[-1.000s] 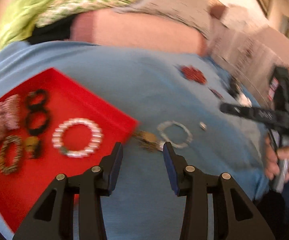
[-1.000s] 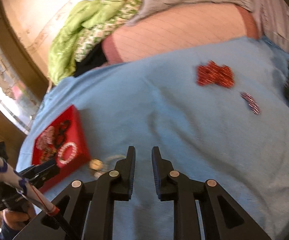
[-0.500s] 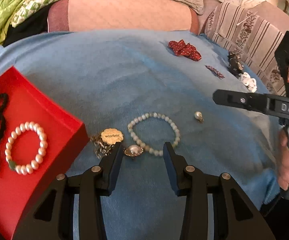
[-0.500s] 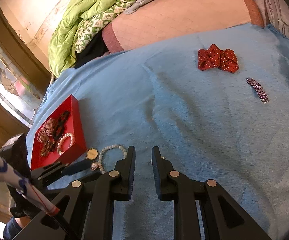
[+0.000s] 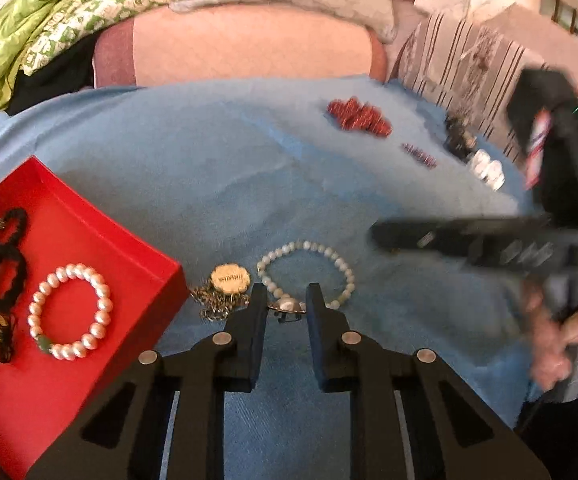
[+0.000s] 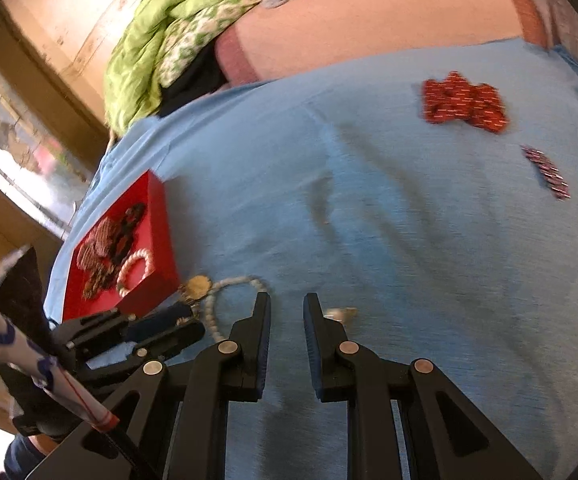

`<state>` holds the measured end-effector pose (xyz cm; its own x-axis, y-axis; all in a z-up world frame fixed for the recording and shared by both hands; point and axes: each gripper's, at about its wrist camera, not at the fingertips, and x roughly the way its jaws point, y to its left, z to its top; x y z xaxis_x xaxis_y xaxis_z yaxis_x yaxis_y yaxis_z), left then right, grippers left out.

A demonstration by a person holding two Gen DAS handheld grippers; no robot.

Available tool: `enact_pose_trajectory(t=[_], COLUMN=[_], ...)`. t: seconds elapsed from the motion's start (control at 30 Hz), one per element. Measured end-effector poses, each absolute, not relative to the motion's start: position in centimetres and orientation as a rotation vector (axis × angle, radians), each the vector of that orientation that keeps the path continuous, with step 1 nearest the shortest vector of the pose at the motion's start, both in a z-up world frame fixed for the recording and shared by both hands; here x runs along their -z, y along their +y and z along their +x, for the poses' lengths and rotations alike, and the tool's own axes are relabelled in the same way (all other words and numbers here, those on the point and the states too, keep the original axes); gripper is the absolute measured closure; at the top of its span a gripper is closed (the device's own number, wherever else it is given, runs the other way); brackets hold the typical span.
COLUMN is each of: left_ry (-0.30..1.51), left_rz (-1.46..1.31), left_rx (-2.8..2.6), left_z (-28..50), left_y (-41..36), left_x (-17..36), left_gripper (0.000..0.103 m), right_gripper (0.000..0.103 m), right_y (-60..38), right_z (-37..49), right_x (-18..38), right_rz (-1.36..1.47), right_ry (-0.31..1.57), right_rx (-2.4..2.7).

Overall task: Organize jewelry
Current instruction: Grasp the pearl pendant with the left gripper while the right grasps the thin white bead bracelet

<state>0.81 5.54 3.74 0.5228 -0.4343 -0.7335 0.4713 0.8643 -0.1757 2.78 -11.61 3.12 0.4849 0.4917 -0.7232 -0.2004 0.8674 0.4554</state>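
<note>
Lying on the blue cloth (image 5: 209,168), a pale beaded bracelet (image 5: 309,252) sits just right of the red tray (image 5: 137,256). The left gripper (image 5: 287,304) has just been closing; its jaws stand narrow around the bracelet's pearl clasp (image 5: 289,303), though contact of the pads cannot be told. A gold tag with chain (image 5: 231,280) rests between tray and bracelet. Inside the tray lie a pearl bracelet (image 5: 69,316) and black bands (image 5: 7,264). The right gripper (image 6: 287,308) hovers with jaws nearly together, holding nothing; a small pearl piece (image 6: 341,313) lies just right of it. A red bow (image 6: 465,102) sits far right.
</note>
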Motion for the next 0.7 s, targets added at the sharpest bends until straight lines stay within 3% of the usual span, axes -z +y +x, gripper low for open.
enact_pose_trajectory(t=[0.33,0.47,0.7], left_ry=[0.793,0.788,0.757], left_rz=[-0.003,-0.007,-0.047], left_rx=[0.495,0.491,0.482], left_z=[0.6,0.6,0.5], left_y=[8.9,9.0,9.7], left_x=[-5.9,-6.1,-6.7], left_gripper=[0.084,0.084,0.084], right_gripper=[0.085,0.096,0.096], right_y=[-6.9,-7.5,-10.1], right_z=[3.5,3.5,2.0], right_x=[-1.4,-1.8,-7.1], right_rz=[0.13,0.147,0.267], right_ry=[1.021,1.007,0.772], right_rx=[-0.398,-0.392,-0.439])
